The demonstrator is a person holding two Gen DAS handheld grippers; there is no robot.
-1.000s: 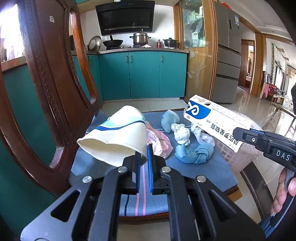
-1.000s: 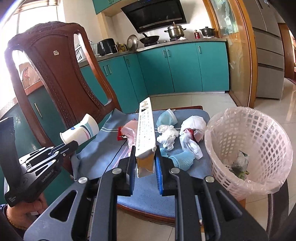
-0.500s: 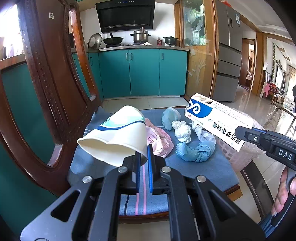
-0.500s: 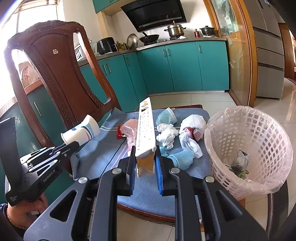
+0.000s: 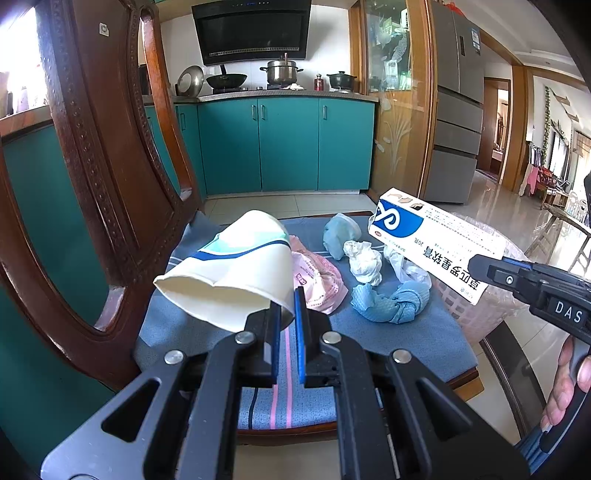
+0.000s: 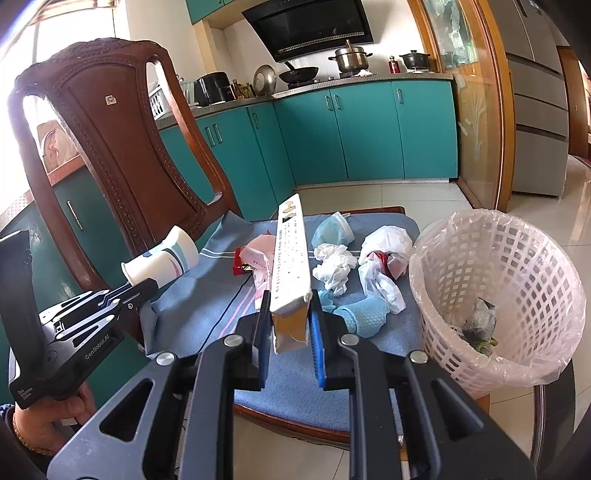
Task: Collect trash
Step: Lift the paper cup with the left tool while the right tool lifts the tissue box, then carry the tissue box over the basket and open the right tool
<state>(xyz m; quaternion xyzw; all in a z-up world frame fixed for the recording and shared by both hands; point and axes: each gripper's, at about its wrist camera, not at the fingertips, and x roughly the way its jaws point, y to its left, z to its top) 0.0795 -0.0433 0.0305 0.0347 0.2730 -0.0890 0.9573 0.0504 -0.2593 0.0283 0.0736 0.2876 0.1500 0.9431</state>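
Two loads are gripped: the right gripper [image 6: 289, 325] clamps a long box [image 6: 290, 258] pointing away, bin [image 6: 498, 295] just right; left gripper [image 5: 285, 314] pinches a paper cup [image 5: 236, 273], farther off.

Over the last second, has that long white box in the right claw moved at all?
No. In the right wrist view the box sits clamped in the right gripper, its far end at the same spot against the teal cabinets.

A home kitchen is shown. Teal cabinets [image 5: 280, 144], a range hood [image 5: 251, 31], pots [image 5: 282, 72] and a fridge [image 5: 458, 103] are seen.
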